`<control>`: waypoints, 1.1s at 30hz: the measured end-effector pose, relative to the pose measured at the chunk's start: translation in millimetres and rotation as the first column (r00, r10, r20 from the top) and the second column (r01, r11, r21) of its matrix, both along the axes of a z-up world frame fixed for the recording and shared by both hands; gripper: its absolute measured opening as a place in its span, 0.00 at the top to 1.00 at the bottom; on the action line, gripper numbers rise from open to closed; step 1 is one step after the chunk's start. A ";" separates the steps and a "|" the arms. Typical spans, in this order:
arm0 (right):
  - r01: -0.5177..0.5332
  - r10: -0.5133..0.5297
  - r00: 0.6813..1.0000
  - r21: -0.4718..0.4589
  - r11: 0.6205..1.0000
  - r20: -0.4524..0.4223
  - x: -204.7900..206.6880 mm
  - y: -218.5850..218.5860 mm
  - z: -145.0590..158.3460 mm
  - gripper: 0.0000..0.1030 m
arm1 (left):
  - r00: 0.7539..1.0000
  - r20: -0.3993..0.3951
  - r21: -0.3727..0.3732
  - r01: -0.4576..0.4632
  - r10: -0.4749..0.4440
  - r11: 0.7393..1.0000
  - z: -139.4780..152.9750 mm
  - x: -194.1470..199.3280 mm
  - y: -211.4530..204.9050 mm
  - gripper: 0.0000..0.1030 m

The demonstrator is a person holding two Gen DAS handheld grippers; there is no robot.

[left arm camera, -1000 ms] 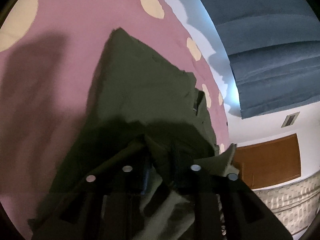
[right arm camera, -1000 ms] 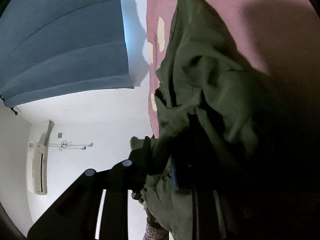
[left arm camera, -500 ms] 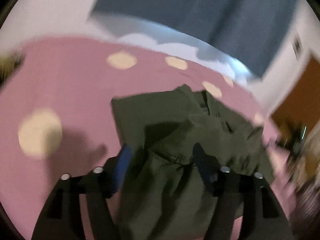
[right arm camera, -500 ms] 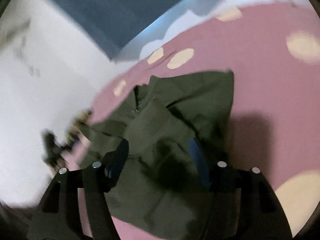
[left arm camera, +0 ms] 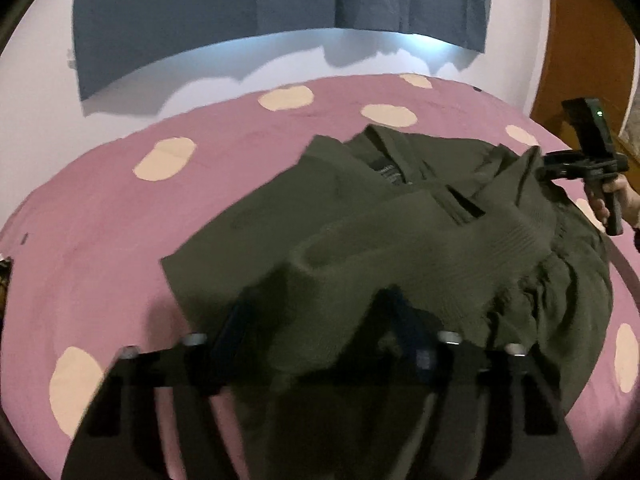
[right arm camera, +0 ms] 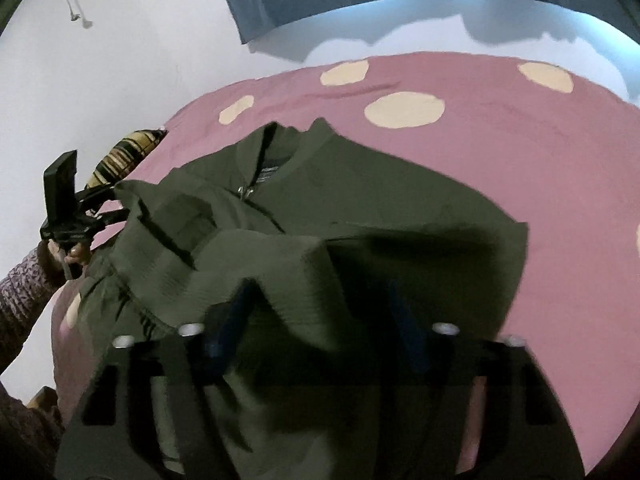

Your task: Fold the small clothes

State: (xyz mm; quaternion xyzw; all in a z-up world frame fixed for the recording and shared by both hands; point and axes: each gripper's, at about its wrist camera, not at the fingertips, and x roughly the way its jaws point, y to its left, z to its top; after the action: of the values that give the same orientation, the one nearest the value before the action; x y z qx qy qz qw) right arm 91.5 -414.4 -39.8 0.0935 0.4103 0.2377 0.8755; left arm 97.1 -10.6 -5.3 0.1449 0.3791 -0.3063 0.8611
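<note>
Over the pink spotted bedspread (left arm camera: pixel 100 216), both grippers hang level with jaws wide, olive jacket (left arm camera: pixel 400 240) draped between.

jacket (left arm camera: pixel 400 216) neck label, print unreadable

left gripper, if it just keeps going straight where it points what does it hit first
Most likely the green jacket: the left gripper is open with the fabric bunched right between its fingers, the pink bedspread beneath.
</note>
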 end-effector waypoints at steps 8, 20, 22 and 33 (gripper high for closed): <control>0.045 -0.046 0.998 0.027 0.999 0.045 -16.9 3.4 11.7 0.90 | 0.998 0.003 0.000 -0.070 0.070 0.998 6.0 -0.6 1.0 0.84; 0.156 -0.178 0.969 0.136 0.978 0.171 -17.4 -9.0 72.9 0.91 | 0.968 0.074 -0.081 -0.232 0.238 0.969 58.4 21.5 -0.5 0.85; 0.178 -0.202 0.964 0.146 0.973 0.172 -2.6 -11.3 77.5 0.91 | 0.960 0.068 -0.082 -0.267 0.273 0.960 63.2 38.1 -2.9 0.85; 0.299 -0.302 0.953 0.097 0.949 0.024 92.8 -15.1 40.2 0.91 | 0.864 -0.040 0.002 -0.502 0.502 0.865 24.6 137.4 5.0 1.00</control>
State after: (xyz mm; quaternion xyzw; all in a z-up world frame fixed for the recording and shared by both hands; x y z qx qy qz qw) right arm 184.3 -429.6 0.4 0.1907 0.3629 0.1222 0.9039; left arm 234.4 -5.6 19.3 0.0315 0.4193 -0.0762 0.9041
